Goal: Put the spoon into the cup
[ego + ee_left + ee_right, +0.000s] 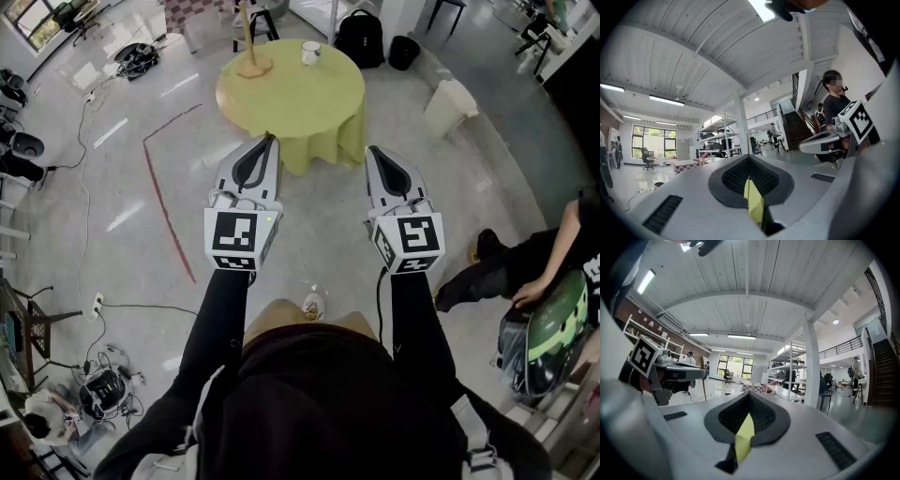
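Both grippers clenched and empty, cup far ahead on the table.

Head view: the left gripper (269, 141) and right gripper (371, 152) are held side by side and level, pointing to 12 o'clock at a round yellow table (309, 108). The cup (310, 53) stands near the table's 1 o'clock edge, well apart from both sets of fingers, with a wooden stand (251, 58) at 10 o'clock. The spoon is too small to pick out here. Left gripper view: the fingers (693, 197) are pressed together with nothing between them. They face an open hall, with the other gripper at 3 o'clock; no cup or table shows. Right gripper view: these fingers (811, 427) are likewise closed on nothing, with the other gripper at 9 o'clock and shelving beyond.
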A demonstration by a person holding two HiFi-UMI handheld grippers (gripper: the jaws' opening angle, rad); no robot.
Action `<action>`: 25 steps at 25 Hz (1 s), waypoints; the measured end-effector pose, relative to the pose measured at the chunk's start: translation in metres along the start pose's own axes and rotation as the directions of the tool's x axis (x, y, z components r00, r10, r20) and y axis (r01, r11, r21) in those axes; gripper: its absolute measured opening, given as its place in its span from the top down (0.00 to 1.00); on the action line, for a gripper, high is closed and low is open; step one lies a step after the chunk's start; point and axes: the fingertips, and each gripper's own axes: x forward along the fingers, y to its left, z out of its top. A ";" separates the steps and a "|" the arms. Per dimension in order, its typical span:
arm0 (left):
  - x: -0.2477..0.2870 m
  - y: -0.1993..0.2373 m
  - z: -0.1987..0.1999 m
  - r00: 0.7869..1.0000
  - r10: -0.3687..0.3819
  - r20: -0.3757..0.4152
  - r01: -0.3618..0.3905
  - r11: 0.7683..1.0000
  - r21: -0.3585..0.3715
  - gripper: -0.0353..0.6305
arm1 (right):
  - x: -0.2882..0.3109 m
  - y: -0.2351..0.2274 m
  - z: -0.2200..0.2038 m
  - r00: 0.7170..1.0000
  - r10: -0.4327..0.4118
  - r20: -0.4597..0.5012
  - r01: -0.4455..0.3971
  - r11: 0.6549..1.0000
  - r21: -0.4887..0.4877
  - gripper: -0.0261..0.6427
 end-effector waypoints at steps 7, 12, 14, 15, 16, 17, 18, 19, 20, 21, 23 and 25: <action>-0.002 0.003 0.001 1.000 0.001 -0.001 -0.001 1.000 0.000 0.92 | 0.001 0.005 0.001 1.000 0.012 0.005 -0.012 1.000 0.001 0.92; -0.001 0.005 0.001 1.000 0.001 -0.001 -0.001 1.000 0.001 0.92 | 0.004 0.005 0.002 1.000 0.014 0.014 -0.014 1.000 0.012 0.92; 0.001 0.005 0.001 1.000 0.001 -0.002 -0.001 1.000 0.002 0.92 | 0.005 0.003 0.001 1.000 0.012 0.013 -0.012 1.000 0.015 0.92; 0.002 0.005 0.000 1.000 0.002 -0.003 -0.002 1.000 0.003 0.92 | 0.005 0.002 0.000 1.000 0.011 0.013 -0.011 1.000 0.017 0.92; 0.003 0.005 0.000 1.000 0.004 -0.004 -0.004 1.000 0.005 0.92 | 0.006 0.001 -0.001 1.000 0.011 0.012 -0.011 1.000 0.018 0.92; 0.004 0.005 -0.001 1.000 0.006 -0.005 -0.006 1.000 0.006 0.92 | 0.006 0.000 -0.002 1.000 0.010 0.012 -0.011 1.000 0.019 0.92; 0.004 0.006 0.000 1.000 0.009 -0.005 -0.009 1.000 0.008 0.92 | 0.006 -0.001 -0.002 1.000 0.010 0.013 -0.010 1.000 0.021 0.92; 0.004 0.006 0.001 1.000 0.012 -0.004 -0.012 1.000 0.009 0.92 | 0.007 -0.002 -0.001 1.000 0.009 0.015 -0.010 1.000 0.022 0.92; 0.005 0.006 0.002 1.000 0.013 -0.003 -0.013 1.000 0.009 0.92 | 0.007 -0.003 0.000 1.000 0.009 0.018 -0.009 1.000 0.025 0.92; 0.005 0.006 0.004 1.000 0.013 -0.002 -0.013 1.000 0.011 0.92 | 0.007 -0.004 0.001 1.000 0.008 0.022 -0.009 1.000 0.028 0.92; 0.005 0.005 0.007 1.000 0.012 0.000 -0.012 1.000 0.019 0.92 | 0.007 -0.005 0.002 0.999 0.009 0.031 -0.010 0.999 0.035 0.92; 0.005 0.004 0.009 1.000 0.010 0.003 -0.010 1.000 0.025 0.92 | 0.008 -0.006 0.003 0.999 0.012 0.040 -0.013 0.999 0.039 0.92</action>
